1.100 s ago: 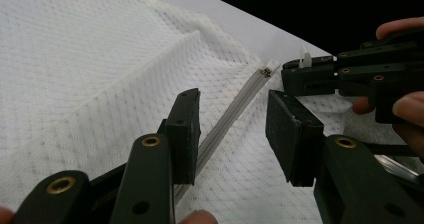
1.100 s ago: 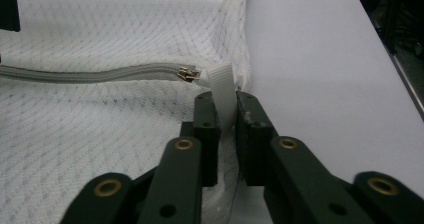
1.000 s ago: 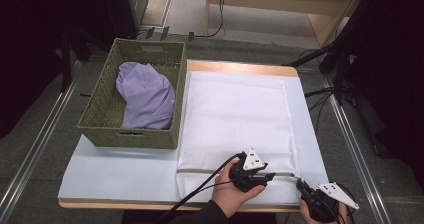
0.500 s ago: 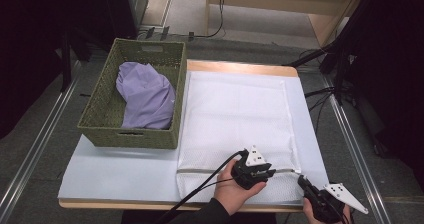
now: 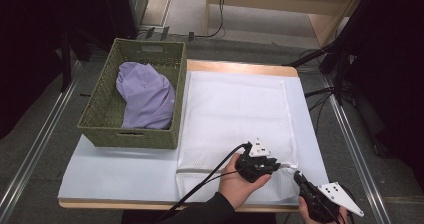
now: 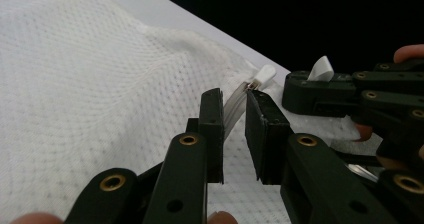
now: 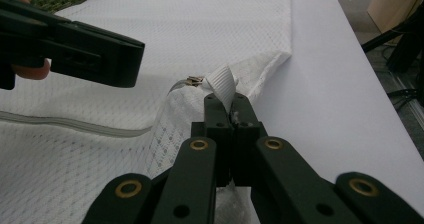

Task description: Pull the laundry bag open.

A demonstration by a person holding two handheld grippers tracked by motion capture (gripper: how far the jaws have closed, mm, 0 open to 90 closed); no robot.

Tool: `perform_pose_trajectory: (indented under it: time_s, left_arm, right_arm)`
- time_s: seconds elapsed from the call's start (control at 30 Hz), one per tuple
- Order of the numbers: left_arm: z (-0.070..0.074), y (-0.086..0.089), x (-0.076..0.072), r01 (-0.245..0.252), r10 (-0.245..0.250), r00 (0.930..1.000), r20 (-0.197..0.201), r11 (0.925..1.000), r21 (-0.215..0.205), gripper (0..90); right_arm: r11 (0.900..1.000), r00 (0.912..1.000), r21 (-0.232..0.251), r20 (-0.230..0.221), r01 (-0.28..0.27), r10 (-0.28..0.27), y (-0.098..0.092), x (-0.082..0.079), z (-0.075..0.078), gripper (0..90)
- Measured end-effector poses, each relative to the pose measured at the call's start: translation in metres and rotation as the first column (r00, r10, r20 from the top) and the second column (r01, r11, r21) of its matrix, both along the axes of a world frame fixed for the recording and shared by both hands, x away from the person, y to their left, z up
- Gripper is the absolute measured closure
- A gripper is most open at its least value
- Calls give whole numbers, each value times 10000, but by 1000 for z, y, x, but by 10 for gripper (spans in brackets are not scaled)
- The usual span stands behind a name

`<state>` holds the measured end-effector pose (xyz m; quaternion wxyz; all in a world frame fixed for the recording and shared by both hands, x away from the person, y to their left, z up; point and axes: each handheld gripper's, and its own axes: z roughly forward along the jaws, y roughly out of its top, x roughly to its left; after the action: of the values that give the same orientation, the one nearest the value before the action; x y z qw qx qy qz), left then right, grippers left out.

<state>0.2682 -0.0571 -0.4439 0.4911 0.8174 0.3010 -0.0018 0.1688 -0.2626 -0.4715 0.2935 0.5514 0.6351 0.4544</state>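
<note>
White mesh laundry bag (image 5: 235, 119) lay flat on the right half of the counter (image 5: 120, 176), its zipper (image 5: 210, 171) running along the near end. The right tongs (image 7: 225, 106) were closed on the white fabric tab (image 7: 222, 82) at the bag's near right corner, lifting that corner slightly off the counter. The left tongs (image 6: 234, 111) stood just beside them, jaws having just been closing, a narrow gap remaining; the zipper tape passed between the jaws, with the metal zipper slider (image 6: 250, 85) just beyond their tips, and pad contact could not be confirmed. In the high view both tongs sat at the near right of the bag. A green woven basket (image 5: 100, 129) at the left of the counter held a lilac garment (image 5: 145, 96).
</note>
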Motion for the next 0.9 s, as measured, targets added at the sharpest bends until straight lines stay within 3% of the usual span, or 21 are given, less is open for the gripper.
perform_pose_trajectory:
  time_s: [0.23,0.57,0.73,0.9]
  left_arm:
    - [4,-14,4,-47,50,9999,-122,9998,201,765]
    - [18,-19,10,-317,317,9992,-262,9995,0,694]
    - [19,-31,13,-335,349,9990,-285,9982,490,631]
    - [19,-35,16,-463,480,9978,-458,9982,378,579]
  right_arm:
    - [9996,9996,-217,230,-183,188,7,0,3,900]
    - [9982,9985,-472,404,-359,378,15,1,5,900]
    - [9959,9971,-740,508,-526,565,20,2,6,900]
    - [9922,9958,-1041,530,-689,747,25,2,6,900]
